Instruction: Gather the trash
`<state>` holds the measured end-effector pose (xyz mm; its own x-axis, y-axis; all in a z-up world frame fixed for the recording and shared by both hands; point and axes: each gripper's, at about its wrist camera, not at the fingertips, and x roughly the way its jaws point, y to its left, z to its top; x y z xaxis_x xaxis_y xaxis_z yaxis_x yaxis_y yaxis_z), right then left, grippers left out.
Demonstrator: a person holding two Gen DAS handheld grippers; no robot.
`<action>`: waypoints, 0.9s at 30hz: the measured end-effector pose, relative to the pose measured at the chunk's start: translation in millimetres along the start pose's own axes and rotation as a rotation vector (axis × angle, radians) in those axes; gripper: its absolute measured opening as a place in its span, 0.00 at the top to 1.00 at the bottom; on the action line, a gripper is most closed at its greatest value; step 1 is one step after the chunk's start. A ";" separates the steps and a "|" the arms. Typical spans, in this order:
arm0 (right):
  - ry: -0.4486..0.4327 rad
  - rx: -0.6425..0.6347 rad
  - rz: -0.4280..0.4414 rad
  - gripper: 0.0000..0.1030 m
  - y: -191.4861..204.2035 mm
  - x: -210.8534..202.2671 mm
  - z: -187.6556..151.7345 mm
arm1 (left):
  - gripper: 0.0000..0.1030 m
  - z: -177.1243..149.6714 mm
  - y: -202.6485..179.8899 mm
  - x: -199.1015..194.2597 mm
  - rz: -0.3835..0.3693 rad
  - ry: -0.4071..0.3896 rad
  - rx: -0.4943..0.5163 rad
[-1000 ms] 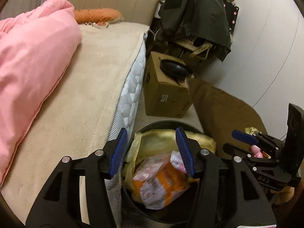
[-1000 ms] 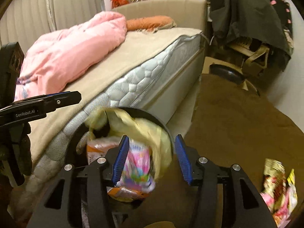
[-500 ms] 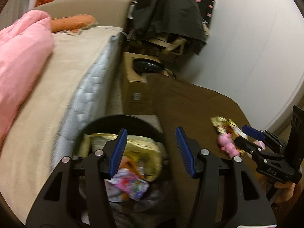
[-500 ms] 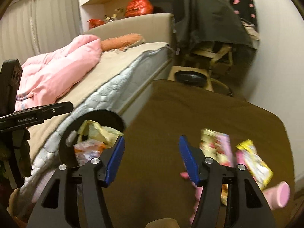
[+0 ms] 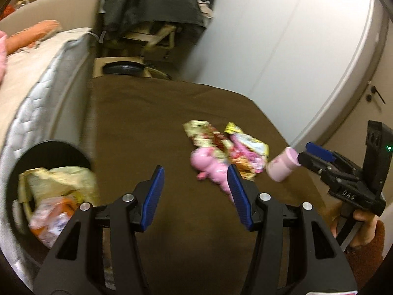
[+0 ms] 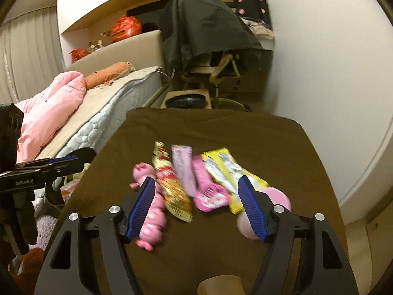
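On the brown cloth [image 6: 245,135], wrappers [image 6: 172,186] lie near the bin [image 5: 49,152]. The right gripper [image 6: 196,206] hovers wide and empty above them; the left gripper [image 5: 194,194] is also wide. Next likely calls for lowering onto 1 wrapper and closing.

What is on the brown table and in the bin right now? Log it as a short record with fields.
surface: brown table
trash left: snack wrappers, lying in a loose pile
other items: pink toy; pink bottle on its side
bin: beside the bed, already holds wrappers
left hand-held gripper: open, empty
right hand-held gripper: open, empty, above the pile
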<state>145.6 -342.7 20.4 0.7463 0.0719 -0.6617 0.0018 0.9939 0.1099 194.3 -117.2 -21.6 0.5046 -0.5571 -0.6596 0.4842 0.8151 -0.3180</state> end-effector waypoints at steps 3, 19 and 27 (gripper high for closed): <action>-0.005 -0.001 -0.052 0.36 -15.5 -6.6 -7.3 | 0.51 8.1 -14.3 19.5 -0.022 0.011 0.014; 0.025 0.185 -0.172 0.36 -83.4 -6.4 -44.7 | 0.51 38.3 -31.5 143.5 0.147 0.208 -0.041; 0.058 0.150 -0.203 0.36 -78.7 2.0 -45.8 | 0.84 40.8 -25.5 110.8 0.031 0.153 -0.084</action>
<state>116.4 -416.9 -23.5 0.6813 -0.1186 -0.7223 0.2496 0.9653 0.0769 267.0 -206.2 -58.8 0.4003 -0.5062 -0.7639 0.4054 0.8454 -0.3478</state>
